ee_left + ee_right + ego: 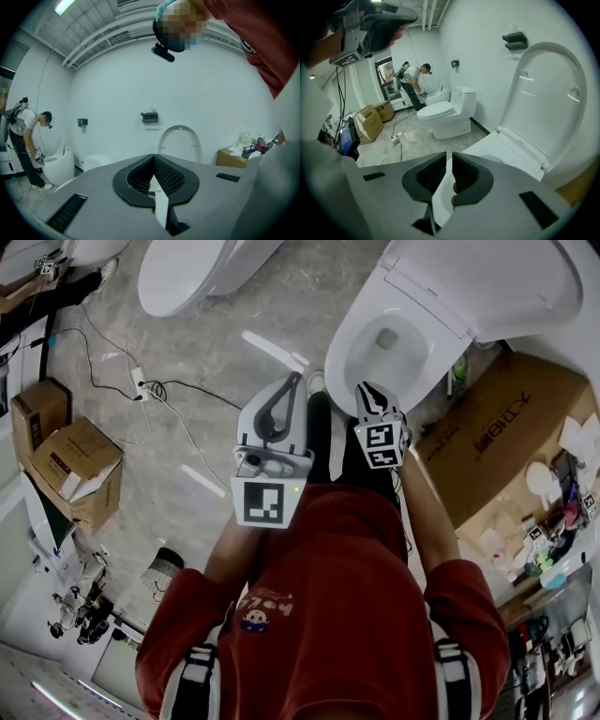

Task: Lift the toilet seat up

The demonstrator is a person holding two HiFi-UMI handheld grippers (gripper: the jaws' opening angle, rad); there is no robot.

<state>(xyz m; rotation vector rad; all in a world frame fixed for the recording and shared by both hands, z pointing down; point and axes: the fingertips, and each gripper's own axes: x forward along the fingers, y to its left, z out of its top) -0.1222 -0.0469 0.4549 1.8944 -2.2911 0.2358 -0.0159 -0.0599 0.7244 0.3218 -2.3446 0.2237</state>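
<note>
A white toilet [375,338] stands at the upper right of the head view. Its lid [548,98] is upright against the wall and the seat [506,157] lies flat on the bowl. My right gripper [367,387] is shut and empty, pointing down just above the seat's front rim; in the right gripper view its jaws [449,157] almost meet over the white seat. My left gripper [295,378] is also shut and empty, held to the left of the bowl over the floor. In the left gripper view its tips [153,157] point toward the raised lid [180,140].
A second toilet [440,115] stands further left, and another person [412,79] bends over a third one. Cardboard boxes [70,465] and cables [141,385] lie on the floor at the left. A large flattened carton [506,437] with clutter sits right of the toilet.
</note>
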